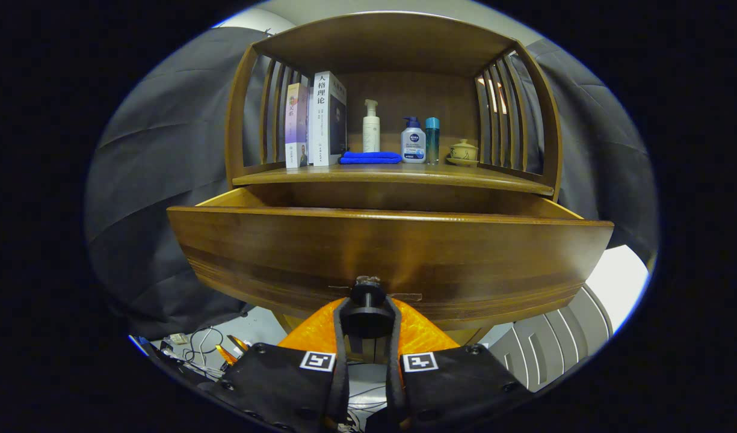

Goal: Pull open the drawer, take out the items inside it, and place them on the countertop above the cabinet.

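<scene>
The wooden drawer [392, 252] stands pulled out from the cabinet, its front panel close ahead of me. My gripper [368, 313] is shut on the drawer's dark round knob [368, 294], one black finger [342, 337] pressing on each side of it. The drawer's inside is hidden behind its front panel, so I see none of its contents. Above the drawer is the countertop [392, 174], a wooden shelf surface under a curved hood.
On the countertop stand two books [317, 123], a folded blue cloth [370, 157], a white pump bottle [371, 126], a blue-capped pump bottle [413, 141], a teal bottle [432, 139] and a small lidded cup [464, 151]. Cables [203, 346] lie on the floor below left.
</scene>
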The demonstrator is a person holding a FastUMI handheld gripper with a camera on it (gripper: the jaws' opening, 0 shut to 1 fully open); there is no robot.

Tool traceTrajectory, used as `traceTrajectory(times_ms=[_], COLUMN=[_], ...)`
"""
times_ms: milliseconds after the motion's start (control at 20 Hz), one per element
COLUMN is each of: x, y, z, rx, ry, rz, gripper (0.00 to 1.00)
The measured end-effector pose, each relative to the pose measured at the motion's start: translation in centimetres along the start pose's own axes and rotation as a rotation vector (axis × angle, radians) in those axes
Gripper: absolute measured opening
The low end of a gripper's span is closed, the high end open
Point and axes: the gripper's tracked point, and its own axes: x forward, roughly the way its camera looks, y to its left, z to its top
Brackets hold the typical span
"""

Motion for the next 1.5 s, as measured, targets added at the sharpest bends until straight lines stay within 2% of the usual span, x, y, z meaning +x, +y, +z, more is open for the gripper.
traceTrajectory(times_ms=[450,850,950,1200,1300,1500], x=[-3.9,-4.6,-4.9,-7.5,-8.3,-8.7], y=[1.0,1.6,1.6,-0.4,-1.5,-2.1], z=[-2.1,-2.7,-3.0,-1.4,0.7,4.7], rx=[-0.045,-0.037,-0.042,-0.057,-0.042,0.029], ry=[-0.004,0.025,0.053,0.047,0.021,0.034], rz=[0.03,0.06,0.082,0.093,0.083,0.133], gripper=[0.27,0.29,0.41,0.97,0.96,0.97])
